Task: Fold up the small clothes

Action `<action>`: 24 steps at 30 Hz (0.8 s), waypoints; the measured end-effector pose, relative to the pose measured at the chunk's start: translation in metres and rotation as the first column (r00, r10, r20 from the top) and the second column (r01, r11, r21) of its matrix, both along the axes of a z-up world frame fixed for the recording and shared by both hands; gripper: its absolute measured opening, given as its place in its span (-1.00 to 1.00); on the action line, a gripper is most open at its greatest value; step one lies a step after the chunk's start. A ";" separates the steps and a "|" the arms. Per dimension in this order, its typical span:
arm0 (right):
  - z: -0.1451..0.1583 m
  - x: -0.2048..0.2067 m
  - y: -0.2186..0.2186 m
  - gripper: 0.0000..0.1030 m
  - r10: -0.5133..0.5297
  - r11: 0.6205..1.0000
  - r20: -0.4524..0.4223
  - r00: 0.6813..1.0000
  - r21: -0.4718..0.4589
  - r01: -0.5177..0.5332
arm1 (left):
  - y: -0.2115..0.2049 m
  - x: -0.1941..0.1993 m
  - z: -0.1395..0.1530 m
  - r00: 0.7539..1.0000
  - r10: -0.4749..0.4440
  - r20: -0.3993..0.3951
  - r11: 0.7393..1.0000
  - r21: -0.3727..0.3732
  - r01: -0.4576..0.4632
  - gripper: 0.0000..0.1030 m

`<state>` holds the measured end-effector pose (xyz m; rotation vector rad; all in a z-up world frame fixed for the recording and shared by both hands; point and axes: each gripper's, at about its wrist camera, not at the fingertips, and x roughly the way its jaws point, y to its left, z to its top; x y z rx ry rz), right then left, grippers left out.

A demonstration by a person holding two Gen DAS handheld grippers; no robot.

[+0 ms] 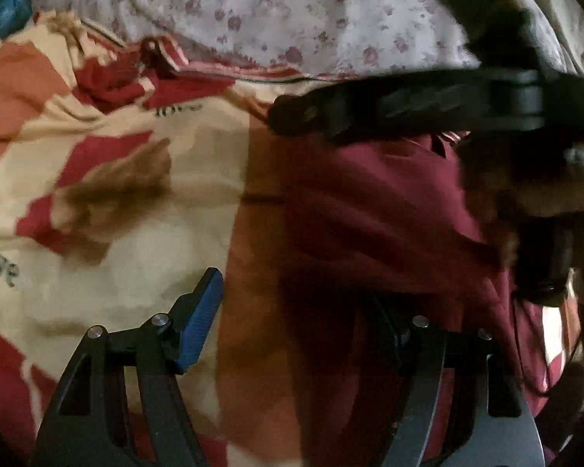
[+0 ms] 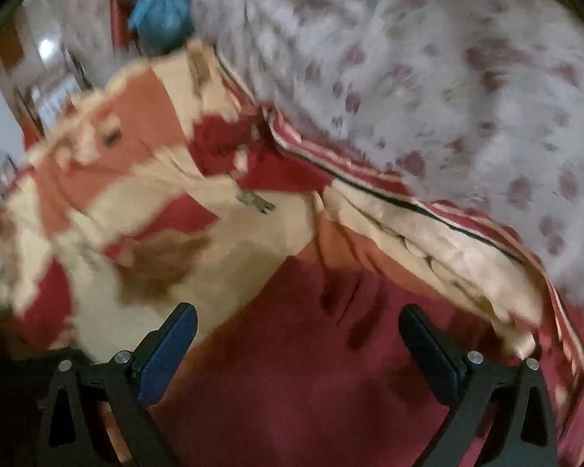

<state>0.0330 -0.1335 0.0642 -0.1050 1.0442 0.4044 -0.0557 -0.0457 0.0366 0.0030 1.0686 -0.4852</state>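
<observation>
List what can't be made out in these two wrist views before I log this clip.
- Maroon garment, left wrist view: its outline; the right gripper crosses it and shadow covers the lower part.
- Left gripper, same view: its right-hand finger is lost in shadow.
- Right wrist view: motion blur smears the floral cloth and patterned sheet.
- Blue object: too blurred to identify.

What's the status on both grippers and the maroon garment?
Left gripper open, empty. Right gripper open, empty, over maroon garment. Garment flat on patterned bedsheet; floral cloth beyond. Nothing in the way.
</observation>
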 end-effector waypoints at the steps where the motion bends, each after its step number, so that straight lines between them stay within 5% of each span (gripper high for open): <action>1: -0.015 0.010 0.003 0.64 0.010 1.000 -0.039 0.999 -0.009 -0.010 | 0.000 0.002 -0.001 1.000 -0.005 0.015 1.000 -0.010 0.005 0.38; 2: -0.023 0.015 0.004 -0.08 0.021 1.000 -0.074 0.997 0.010 -0.021 | -0.003 0.005 0.000 1.000 -0.013 0.024 1.000 -0.009 0.014 0.29; 3: -0.031 0.020 0.003 -0.33 0.033 0.998 -0.126 0.991 0.050 -0.027 | -0.007 0.008 0.001 1.000 -0.020 0.022 1.000 -0.011 0.020 -0.11; 4: -0.033 0.020 0.003 -0.34 0.021 0.998 -0.120 0.993 0.067 -0.013 | -0.006 0.011 0.002 0.999 -0.038 0.006 0.999 -0.035 0.038 -0.31; 5: -0.029 0.018 0.004 -0.63 0.027 0.997 -0.092 0.995 0.078 -0.020 | -0.003 0.015 0.004 0.998 -0.058 -0.027 0.995 -0.082 0.055 -0.55; 6: -0.025 0.017 0.007 -0.74 0.045 0.994 -0.080 0.996 0.104 -0.036 | 0.000 0.017 0.007 0.998 -0.051 -0.037 0.994 -0.101 0.047 -0.55; 12: 0.001 0.032 0.029 -0.75 0.059 0.971 0.011 0.998 0.233 -0.060 | 0.042 0.018 0.034 0.998 0.066 0.024 0.989 -0.134 -0.063 -0.61; 17: -0.031 0.039 0.058 -0.73 0.018 0.990 -0.036 0.999 0.142 -0.013 | 0.056 0.027 0.010 0.987 0.132 -0.085 0.984 -0.112 -0.142 -0.61; 19: -0.025 0.027 0.050 -0.64 0.024 0.985 -0.046 0.999 0.170 -0.016 | 0.052 0.021 0.015 0.991 0.125 -0.052 0.987 -0.094 -0.130 -0.60; 21: -0.008 0.009 0.028 -0.05 0.005 0.981 -0.021 1.000 0.193 -0.001 | 0.051 0.017 0.024 0.992 0.123 -0.032 0.988 -0.085 -0.125 -0.56; 24: 0.025 -0.034 -0.037 0.27 -0.086 0.973 0.035 0.996 0.219 0.077 | 0.056 0.014 0.038 0.990 0.138 0.004 0.987 -0.078 -0.137 -0.26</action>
